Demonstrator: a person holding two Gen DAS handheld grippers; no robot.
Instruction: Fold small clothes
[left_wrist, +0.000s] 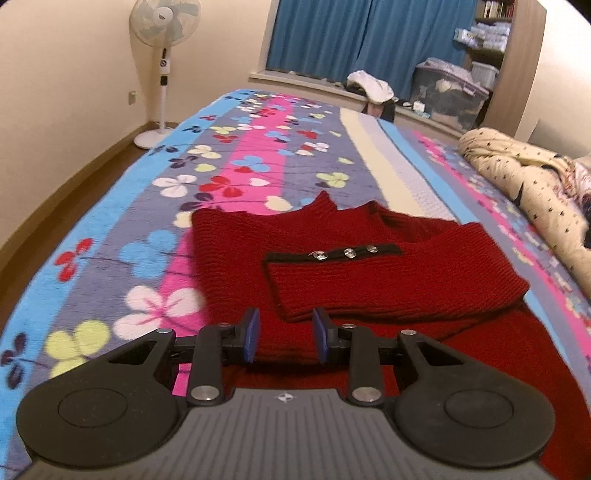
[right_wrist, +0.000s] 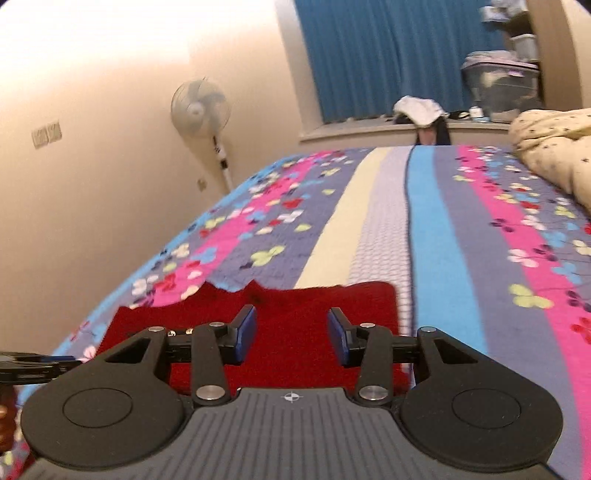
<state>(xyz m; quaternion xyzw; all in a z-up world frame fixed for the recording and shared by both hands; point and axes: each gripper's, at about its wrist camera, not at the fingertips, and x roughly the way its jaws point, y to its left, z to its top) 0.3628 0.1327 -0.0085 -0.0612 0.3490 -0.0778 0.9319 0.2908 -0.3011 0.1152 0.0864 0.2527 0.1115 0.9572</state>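
Note:
A red knitted sweater (left_wrist: 236, 251) lies flat on the flowered blanket (left_wrist: 147, 177) of a bed. One sleeve (left_wrist: 388, 280) is folded across its body, and the black-trimmed cuff (left_wrist: 347, 253) carries silver buttons. My left gripper (left_wrist: 286, 321) hovers over the sweater's near edge, open, with nothing pinched between its blue pads. In the right wrist view the sweater (right_wrist: 351, 295) lies under my right gripper (right_wrist: 292, 317), which is also open and holds nothing. The left gripper (right_wrist: 37, 363) shows at that view's left edge.
A rolled cream quilt (left_wrist: 524, 184) lies along the bed's right side. A standing fan (left_wrist: 164, 26) is on the floor past the bed's left edge. On the windowsill beyond the bed are a pile of clothes (left_wrist: 371, 86) and a plastic storage box (left_wrist: 447, 92).

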